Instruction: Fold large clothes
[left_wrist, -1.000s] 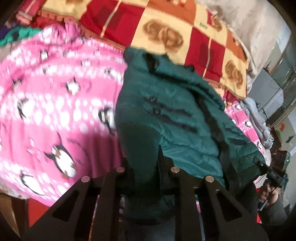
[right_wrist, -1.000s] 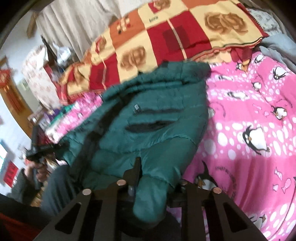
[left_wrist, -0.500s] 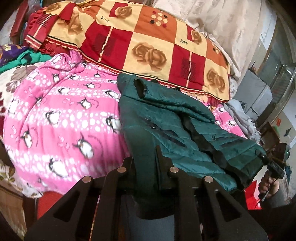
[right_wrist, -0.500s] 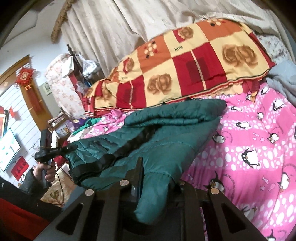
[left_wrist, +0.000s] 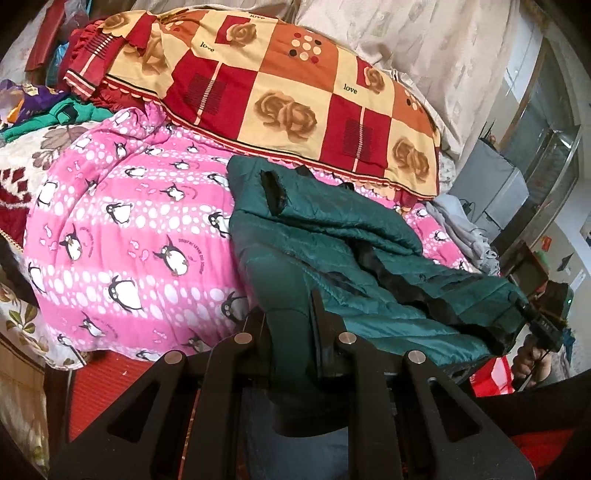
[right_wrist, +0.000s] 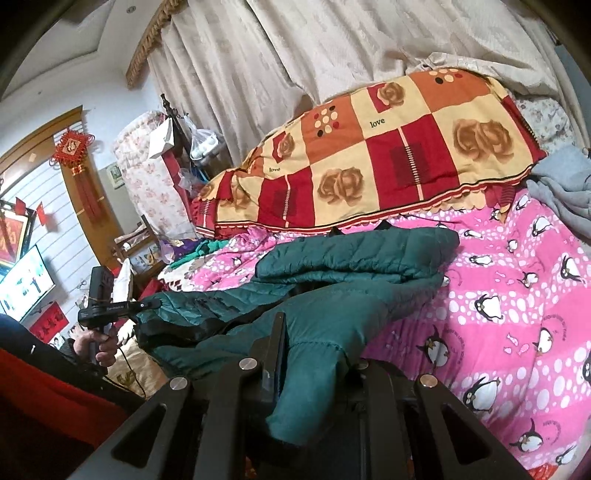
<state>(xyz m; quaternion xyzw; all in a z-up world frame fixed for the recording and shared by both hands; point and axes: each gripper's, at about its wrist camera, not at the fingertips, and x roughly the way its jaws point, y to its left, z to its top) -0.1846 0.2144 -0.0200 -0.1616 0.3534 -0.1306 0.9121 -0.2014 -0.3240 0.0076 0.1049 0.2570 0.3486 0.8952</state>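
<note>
While both of my grippers have the same garment, the near edge of the green quilted jacket (left_wrist: 332, 236) hangs off the bed front and the rest lies across the pink penguin blanket (left_wrist: 122, 229), collar end toward the checked rose quilt (left_wrist: 280, 92) at the back. Left side first: my left gripper (left_wrist: 291, 325) is clamped on a bunched fold of jacket fabric, jaws narrow, cloth spilling down between them, probably so that edge lifts as one line. Centre: the black-trimmed front opening (left_wrist: 399, 273) sags between the two grips, so I judge the span isn't taut yet. Right side: my right gripper (right_wrist: 314, 354) is likewise pinched tight on a green flap, fabric draped over its fingers; from this view the jacket (right_wrist: 351, 273) lies just in front of the rose quilt. Holding two points apart should let me carry the edge over for a fold. Grey clothing (right_wrist: 565, 184) lies far right, untouched.
</note>
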